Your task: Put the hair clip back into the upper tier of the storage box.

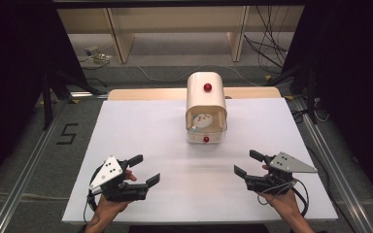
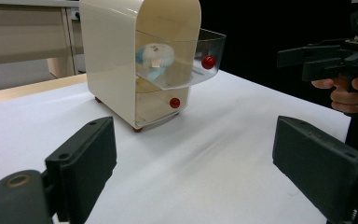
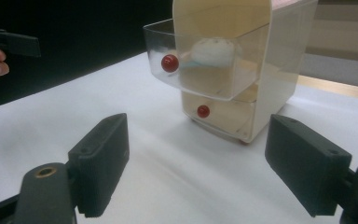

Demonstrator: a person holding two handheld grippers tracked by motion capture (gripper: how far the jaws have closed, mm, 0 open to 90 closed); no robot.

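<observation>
Desk [image 1: 141, 121]: white top, one cream cabinet [image 1: 206, 94] standing at its far middle. Two clear drawers in the cabinet, one above the other. Upper drawer [image 2: 186, 60] pulled out, lower drawer [image 2: 161, 105] pushed in. Three red knobs counted: one on the cabinet top [image 1: 207, 87], one on the upper drawer front [image 2: 208, 61], one on the lower drawer front [image 2: 175, 102]. One small white item with blue marking [image 2: 154, 56] lies inside the upper drawer; what it is, cannot tell. Two grippers, each in a hand, at the near edge, well apart from the cabinet and from each other. Left gripper [image 1: 143, 169]: jaws spread, nothing between them. Right gripper [image 1: 245, 163]: jaws spread, likewise holding nothing. Both point toward the cabinet.
</observation>
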